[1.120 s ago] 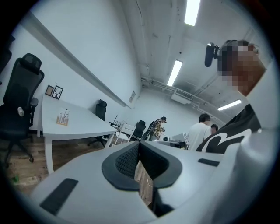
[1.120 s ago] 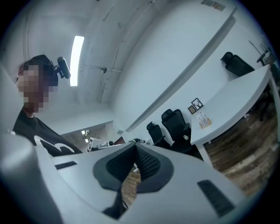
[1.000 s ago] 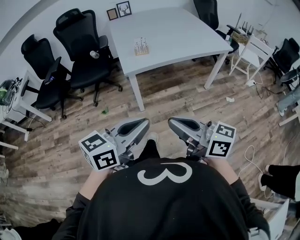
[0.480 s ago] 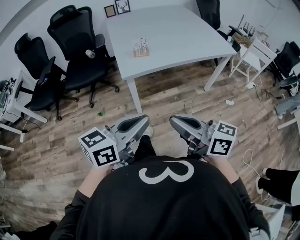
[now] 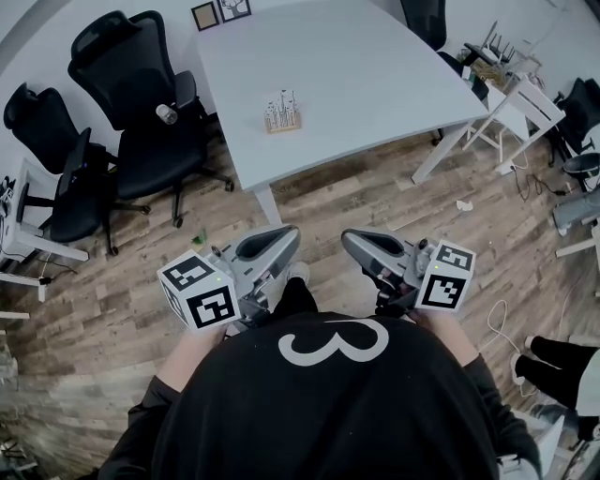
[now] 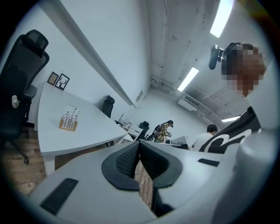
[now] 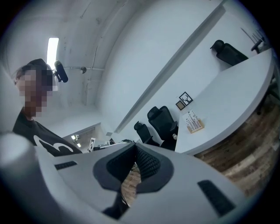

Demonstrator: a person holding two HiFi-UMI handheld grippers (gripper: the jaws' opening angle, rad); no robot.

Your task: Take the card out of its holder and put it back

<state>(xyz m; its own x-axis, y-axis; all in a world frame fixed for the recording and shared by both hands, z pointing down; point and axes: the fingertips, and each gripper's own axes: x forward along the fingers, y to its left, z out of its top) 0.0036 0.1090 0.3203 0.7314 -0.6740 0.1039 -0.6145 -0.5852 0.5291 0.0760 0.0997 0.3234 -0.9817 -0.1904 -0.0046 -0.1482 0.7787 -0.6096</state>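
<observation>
A small wooden card holder (image 5: 282, 114) with white cards standing in it sits on the white table (image 5: 356, 66), near its front left part. It also shows far off as the holder (image 6: 69, 120) in the left gripper view and the holder (image 7: 193, 122) in the right gripper view. My left gripper (image 5: 289, 236) and right gripper (image 5: 349, 239) are held close to my chest, well short of the table, above the wooden floor. Both have their jaws together with nothing between them, as the left gripper (image 6: 139, 148) and right gripper (image 7: 134, 149) views show.
Black office chairs (image 5: 141, 103) stand left of the table, another chair (image 5: 427, 19) behind it. Two framed pictures (image 5: 219, 11) lean at the table's far left corner. A white stand (image 5: 506, 89) and cables lie to the right. People (image 6: 165, 130) are in the room's far part.
The table and holder have drawn closer and lower in the head view as I moved forward. Both grippers stay held at my chest, jaws unchanged.
</observation>
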